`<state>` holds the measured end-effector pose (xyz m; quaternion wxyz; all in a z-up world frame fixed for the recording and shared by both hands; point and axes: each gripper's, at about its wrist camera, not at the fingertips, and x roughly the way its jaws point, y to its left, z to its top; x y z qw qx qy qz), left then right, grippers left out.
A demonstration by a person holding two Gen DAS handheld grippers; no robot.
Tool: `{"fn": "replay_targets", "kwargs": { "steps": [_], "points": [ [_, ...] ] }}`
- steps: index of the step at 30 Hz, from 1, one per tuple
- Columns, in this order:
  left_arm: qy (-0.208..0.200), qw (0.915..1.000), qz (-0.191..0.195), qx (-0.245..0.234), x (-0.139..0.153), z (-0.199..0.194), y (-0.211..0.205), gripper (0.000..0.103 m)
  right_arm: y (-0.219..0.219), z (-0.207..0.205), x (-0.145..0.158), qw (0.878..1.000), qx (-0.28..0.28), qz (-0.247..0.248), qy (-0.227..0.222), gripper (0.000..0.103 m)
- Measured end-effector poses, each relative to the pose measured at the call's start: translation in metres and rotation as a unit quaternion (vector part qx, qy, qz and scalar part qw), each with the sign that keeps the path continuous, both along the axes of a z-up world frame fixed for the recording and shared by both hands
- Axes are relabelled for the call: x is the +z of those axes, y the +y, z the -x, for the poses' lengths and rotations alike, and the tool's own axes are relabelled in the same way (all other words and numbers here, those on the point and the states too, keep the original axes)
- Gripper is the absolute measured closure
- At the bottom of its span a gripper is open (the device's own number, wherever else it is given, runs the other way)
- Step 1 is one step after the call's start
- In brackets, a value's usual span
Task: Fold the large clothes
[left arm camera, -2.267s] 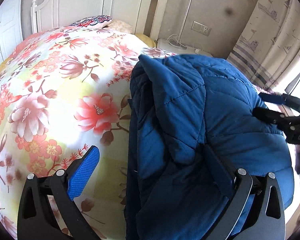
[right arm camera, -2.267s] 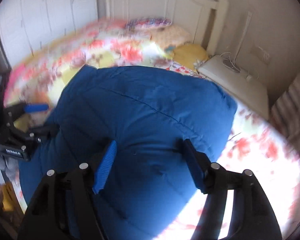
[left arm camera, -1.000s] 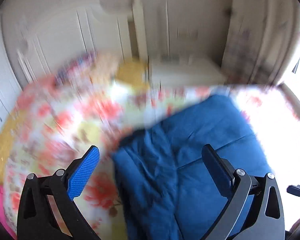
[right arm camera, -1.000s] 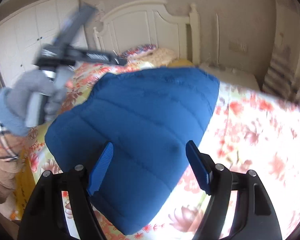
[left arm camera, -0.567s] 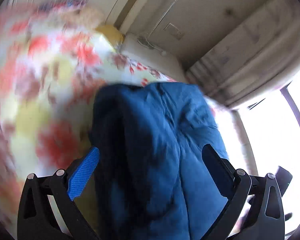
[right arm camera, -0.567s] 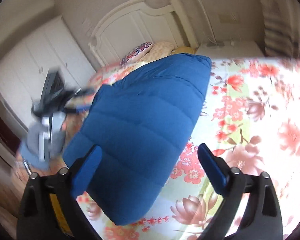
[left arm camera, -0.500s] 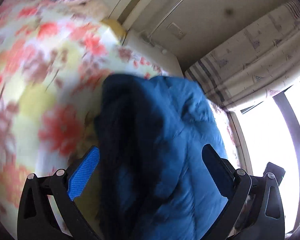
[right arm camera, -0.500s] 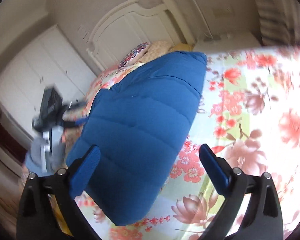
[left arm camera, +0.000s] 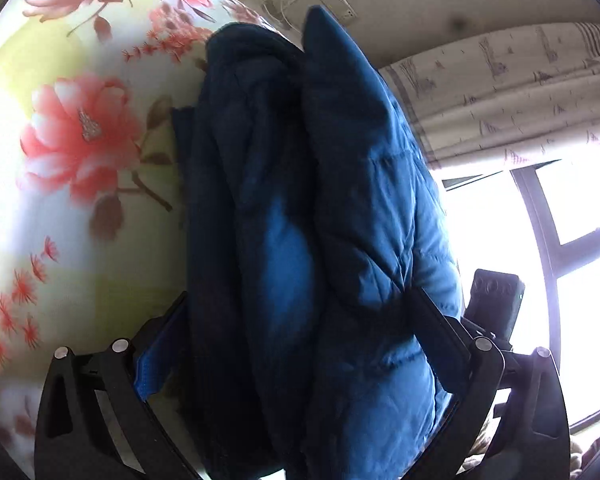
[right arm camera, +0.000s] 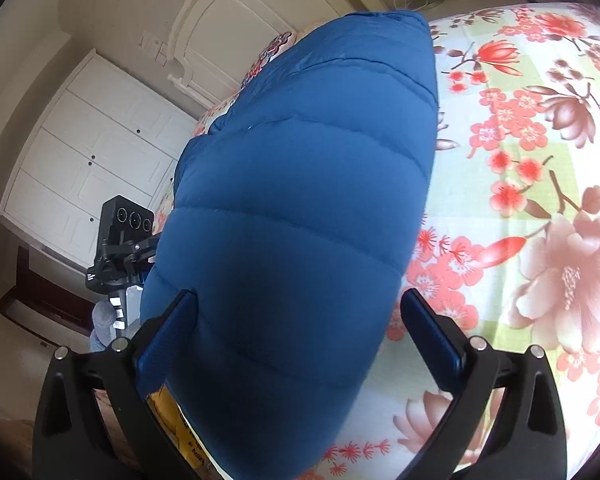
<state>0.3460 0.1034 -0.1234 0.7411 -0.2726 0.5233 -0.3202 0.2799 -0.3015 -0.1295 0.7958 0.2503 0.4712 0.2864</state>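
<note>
Folded jacket [left arm camera: 340, 220] on the bed [left arm camera: 60, 140]. Left gripper [left arm camera: 300, 344], wide and clear half a second ago, now straddles its thick edge; right gripper [right arm camera: 300, 328] likewise, wide. Squaring begins.

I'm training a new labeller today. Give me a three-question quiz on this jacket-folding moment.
1. True or false: the blue jacket lies on a flowered bedspread.
2. What sits between the left gripper fingers?
3. The right gripper is: A) wide open around the jacket's end, B) shut on a pillow.

Key: 1 true. 2 the bunched jacket layers. 3 A.
</note>
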Motion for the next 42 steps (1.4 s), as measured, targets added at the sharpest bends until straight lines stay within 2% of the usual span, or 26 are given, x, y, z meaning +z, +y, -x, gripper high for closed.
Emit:
{"fn": "replay_targets", "kwargs": {
  "steps": [6, 8, 9, 10, 13, 15, 17, 19, 24, 26, 30, 32, 34, 36, 37, 39, 42],
  "points": [
    [-0.033, 0.9990, -0.031, 0.003, 0.003, 0.004, -0.014, 0.004, 0.014, -0.015, -0.005, 1.000, 0.004, 0.008, -0.001, 0.002],
    [-0.050, 0.9969, -0.059, 0.015, 0.007, 0.009, -0.024, 0.006, 0.017, -0.014, -0.004, 1.000, 0.001, 0.013, -0.016, 0.002],
    [-0.062, 0.9951, -0.075, 0.021, 0.010, 0.014, -0.032, 0.010, 0.019, -0.012, -0.004, 0.999, 0.000, 0.018, -0.026, 0.006],
    [-0.072, 0.9934, -0.084, 0.029, 0.014, 0.018, -0.031, 0.014, 0.020, -0.008, -0.002, 0.999, -0.001, 0.026, -0.041, 0.015],
    [-0.115, 0.9851, -0.118, 0.049, 0.029, 0.034, -0.044, 0.032, 0.022, 0.001, 0.004, 0.995, -0.007, 0.051, -0.087, 0.034],
    [-0.136, 0.9796, -0.137, 0.057, 0.040, 0.042, -0.054, 0.044, 0.021, 0.007, 0.011, 0.991, -0.012, 0.068, -0.111, 0.042],
    [-0.154, 0.9764, -0.139, 0.062, 0.053, 0.048, -0.065, 0.056, 0.018, 0.012, 0.024, 0.986, -0.020, 0.084, -0.141, 0.047],
    [-0.168, 0.9760, -0.128, 0.055, 0.066, 0.050, -0.081, 0.060, 0.007, 0.018, 0.037, 0.981, -0.032, 0.091, -0.166, 0.050],
    [-0.216, 0.9709, -0.099, 0.033, 0.098, 0.048, -0.133, 0.061, -0.047, 0.034, 0.069, 0.968, -0.077, 0.107, -0.215, 0.050],
    [-0.232, 0.9685, -0.089, 0.016, 0.107, 0.043, -0.166, 0.061, -0.072, 0.042, 0.079, 0.962, -0.096, 0.120, -0.226, 0.050],
    [-0.236, 0.9691, -0.072, -0.015, 0.105, 0.036, -0.218, 0.061, -0.110, 0.055, 0.085, 0.954, -0.131, 0.140, -0.229, 0.050],
    [-0.228, 0.9703, -0.076, -0.027, 0.094, 0.024, -0.244, 0.061, -0.128, 0.058, 0.075, 0.956, -0.142, 0.143, -0.214, 0.050],
    [-0.214, 0.9712, -0.097, -0.039, 0.072, 0.018, -0.256, 0.061, -0.143, 0.055, 0.054, 0.960, -0.148, 0.144, -0.189, 0.050],
    [-0.204, 0.9699, -0.125, -0.043, 0.048, 0.015, -0.267, 0.059, -0.151, 0.049, 0.016, 0.968, -0.151, 0.142, -0.143, 0.045],
    [-0.216, 0.9677, -0.124, -0.041, 0.044, 0.020, -0.263, 0.057, -0.149, 0.049, 0.008, 0.968, -0.156, 0.135, -0.145, 0.043],
    [-0.220, 0.9654, -0.133, -0.043, 0.048, 0.024, -0.263, 0.057, -0.152, 0.053, 0.002, 0.968, -0.164, 0.118, -0.151, 0.039],
    [-0.210, 0.9673, -0.136, -0.041, 0.048, 0.024, -0.260, 0.055, -0.157, 0.049, 0.009, 0.968, -0.179, 0.131, -0.117, 0.026]
  ]
}}
